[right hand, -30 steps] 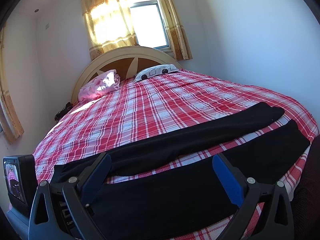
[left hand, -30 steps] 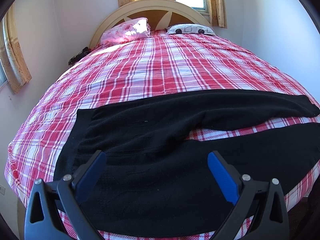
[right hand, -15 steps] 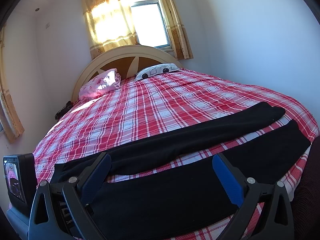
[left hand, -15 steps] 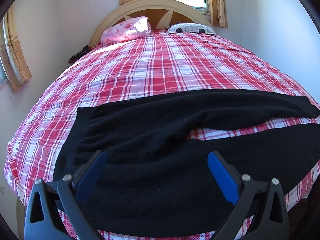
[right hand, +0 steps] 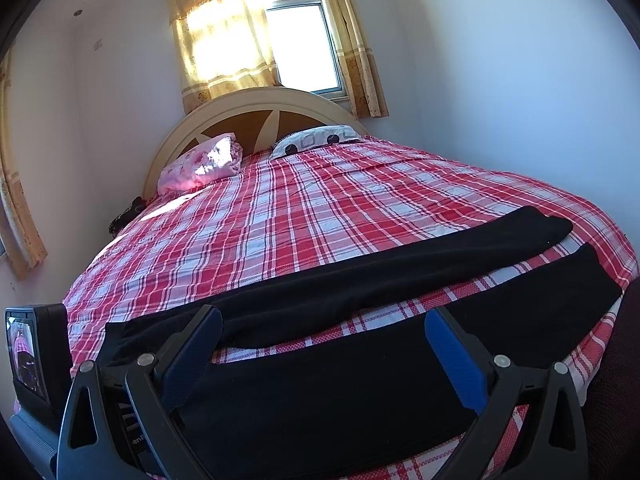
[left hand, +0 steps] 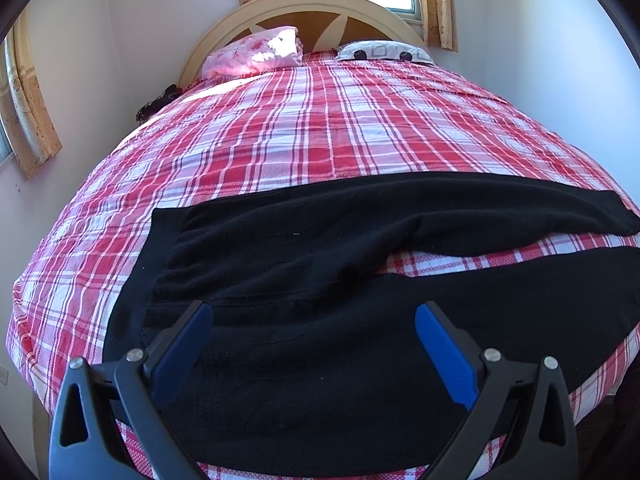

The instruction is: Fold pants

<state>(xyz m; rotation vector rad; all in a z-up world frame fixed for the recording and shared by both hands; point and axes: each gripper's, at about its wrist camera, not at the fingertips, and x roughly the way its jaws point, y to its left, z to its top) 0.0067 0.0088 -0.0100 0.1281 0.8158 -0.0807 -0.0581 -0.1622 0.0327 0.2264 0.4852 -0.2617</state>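
Plaid bedspread (left hand: pixel 320 128) has black pants (left hand: pixel 320 280) spread flat; my left gripper (left hand: pixel 314 316) and right gripper (right hand: pixel 324 320) both gape wide, holding nothing.

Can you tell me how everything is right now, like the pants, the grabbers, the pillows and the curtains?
black pants: spread flat on the bed, legs apart, not folded yet.
left gripper: open, empty, above the pants.
right gripper: open, empty, above the pants.
plaid bedspread: laid smooth over the bed.
pink pillow: lying by the headboard.
dotted pillow: lying flat by the headboard.
curtains: partly drawn, window showing.
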